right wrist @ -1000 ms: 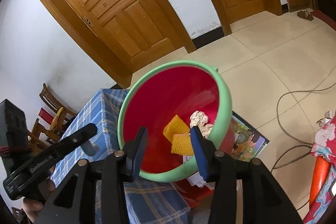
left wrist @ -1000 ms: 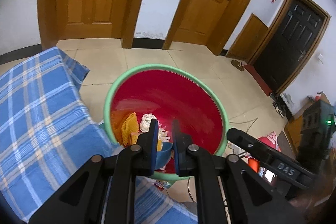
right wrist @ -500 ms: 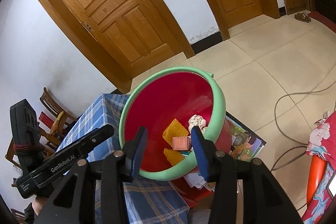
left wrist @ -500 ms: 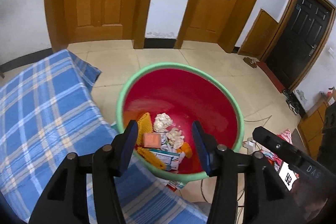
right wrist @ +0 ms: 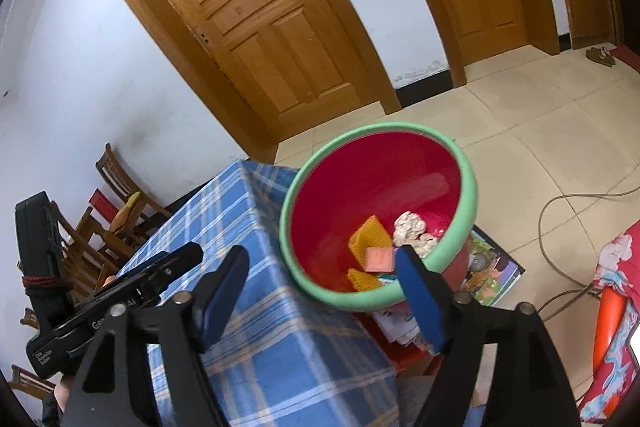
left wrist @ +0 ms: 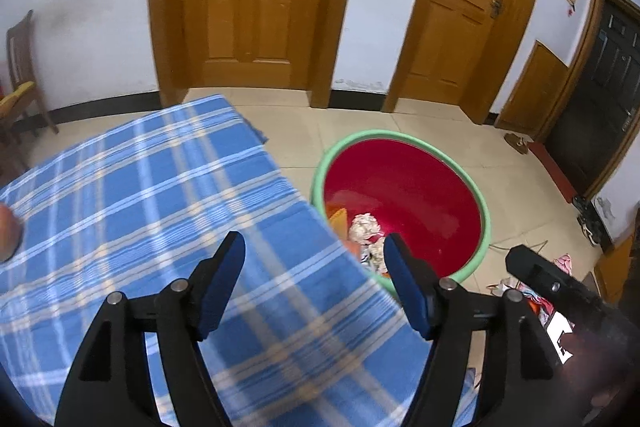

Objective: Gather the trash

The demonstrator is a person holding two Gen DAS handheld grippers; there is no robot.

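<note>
Trash (right wrist: 408,227) (crumpled paper, yellow pieces, a pink box) lies in the red basin (right wrist: 466,167) just beyond the blue-checked bench (left wrist: 168,195) corner. Left claw (left wrist: 314,283) and right claw (right wrist: 320,291) hang spread, empty, above that edge.

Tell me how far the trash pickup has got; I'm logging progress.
Done: crumpled paper, yellow pieces and a pink box lie in the red bin. In hand: nothing; left gripper and right gripper are open. Left: no trash shows on the checked tablecloth.
</note>
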